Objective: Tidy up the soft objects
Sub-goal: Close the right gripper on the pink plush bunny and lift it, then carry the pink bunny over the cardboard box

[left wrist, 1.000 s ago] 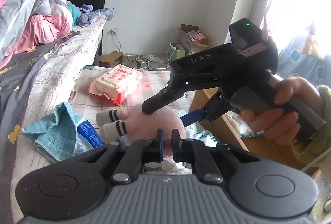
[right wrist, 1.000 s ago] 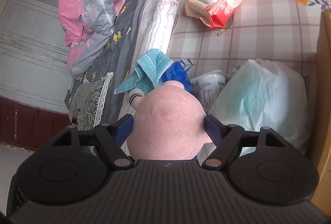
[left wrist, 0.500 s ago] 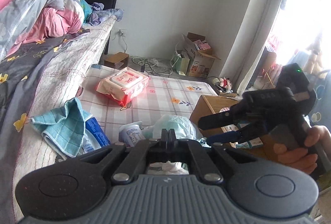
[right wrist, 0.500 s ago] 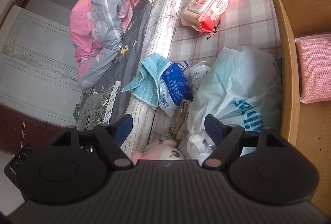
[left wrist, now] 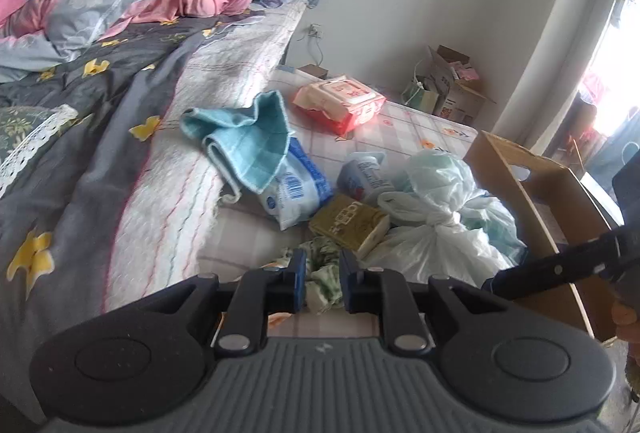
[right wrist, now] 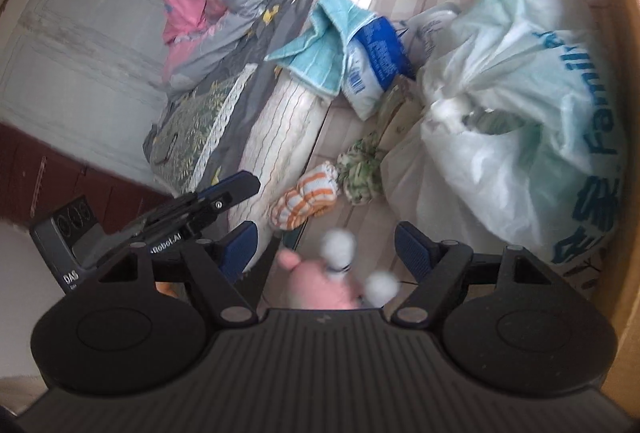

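Left wrist view, left hand-held gripper [left wrist: 322,281] partly spread around a green-white cloth bundle [left wrist: 322,283] on the checked mat, right hand-held gripper [right wrist: 320,247] spread wide above a pink plush toy [right wrist: 320,287], big plastic bag [right wrist: 520,105] beside.

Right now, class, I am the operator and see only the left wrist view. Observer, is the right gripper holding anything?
Observer: No. The right gripper is open, with its jaws wide apart and nothing clamped between them.
Operator: What lies under it?
Observer: A pink plush toy, blurred, sits low between its fingers, close to the camera.
Operator: I see a green roll ahead of my fingers. Is anything next to it?
Observer: Yes, an orange-striped sock roll lies right beside it, on the side nearer the bed.
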Tool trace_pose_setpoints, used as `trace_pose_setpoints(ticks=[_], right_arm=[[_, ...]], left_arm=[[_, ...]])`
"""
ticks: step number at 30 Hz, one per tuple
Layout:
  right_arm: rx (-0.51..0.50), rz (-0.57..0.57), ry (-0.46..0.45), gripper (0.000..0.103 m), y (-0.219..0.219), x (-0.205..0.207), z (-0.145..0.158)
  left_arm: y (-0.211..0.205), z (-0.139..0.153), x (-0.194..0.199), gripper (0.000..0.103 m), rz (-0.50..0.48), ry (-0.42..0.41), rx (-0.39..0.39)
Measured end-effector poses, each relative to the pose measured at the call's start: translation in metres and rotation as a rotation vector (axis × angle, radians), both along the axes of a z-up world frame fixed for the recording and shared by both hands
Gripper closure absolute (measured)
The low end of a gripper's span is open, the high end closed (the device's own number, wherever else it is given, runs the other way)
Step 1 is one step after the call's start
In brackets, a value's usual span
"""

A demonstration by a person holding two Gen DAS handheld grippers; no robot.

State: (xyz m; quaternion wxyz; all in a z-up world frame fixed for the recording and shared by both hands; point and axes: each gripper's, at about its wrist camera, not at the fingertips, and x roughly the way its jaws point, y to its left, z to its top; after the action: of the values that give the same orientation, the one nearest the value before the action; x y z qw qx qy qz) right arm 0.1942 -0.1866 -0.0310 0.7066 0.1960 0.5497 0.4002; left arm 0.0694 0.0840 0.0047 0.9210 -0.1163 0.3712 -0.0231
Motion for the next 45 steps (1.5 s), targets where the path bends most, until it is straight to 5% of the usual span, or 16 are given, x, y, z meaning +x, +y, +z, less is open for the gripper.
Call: trace_pose_setpoints(ticks=[2,6,8,14,21,25,29,35,41,45], right_arm=[[-0.039,0.077,-0.037,0.027,0.022,-0.006,0.003],[-0.112,0.157,-0.143,0.027,0.055,-0.01,0.012],[-0.138,0.165,-0.172,0.027,0.066,-0.006,0.013],[-0.163,0.14,-0.12,0.027,0.084,-0.001,-0.019],[-0.194,0.06,-0.023,0.027,0.078,-0.01,-0.052],[-0.179,-0.014,0.033,0.028,0.059,-0.021,-0.063],[-0.145,-0.074,0.077,0.028,0.043,-0.033,-0.067],[-0.107,-0.139,0.182,0.028,0.028,-0.047,-0.075],[-0.114,-0.112,0.042,0.027,0.033,-0.047,-0.049],[-0.132,-0.076,-0.037,0.024,0.046,-0.036,-0.037]], left_arm=[[0.009,-0.001,-0.011,0.084,0.008,0.005,-0.003],[0.014,-0.009,-0.035,0.061,-0.033,0.036,-0.011],[0.012,-0.015,-0.044,0.058,-0.076,0.062,-0.025],[-0.004,-0.04,-0.061,0.056,-0.22,0.143,-0.058],[-0.031,-0.065,-0.065,0.056,-0.325,0.21,0.019],[-0.037,-0.075,-0.062,0.06,-0.328,0.243,0.065],[-0.034,-0.077,-0.062,0.076,-0.296,0.237,0.106],[-0.016,-0.066,-0.061,0.08,-0.193,0.18,0.122],[0.003,-0.067,-0.057,0.079,-0.15,0.196,0.05],[0.007,-0.069,-0.06,0.063,-0.183,0.213,-0.006]])
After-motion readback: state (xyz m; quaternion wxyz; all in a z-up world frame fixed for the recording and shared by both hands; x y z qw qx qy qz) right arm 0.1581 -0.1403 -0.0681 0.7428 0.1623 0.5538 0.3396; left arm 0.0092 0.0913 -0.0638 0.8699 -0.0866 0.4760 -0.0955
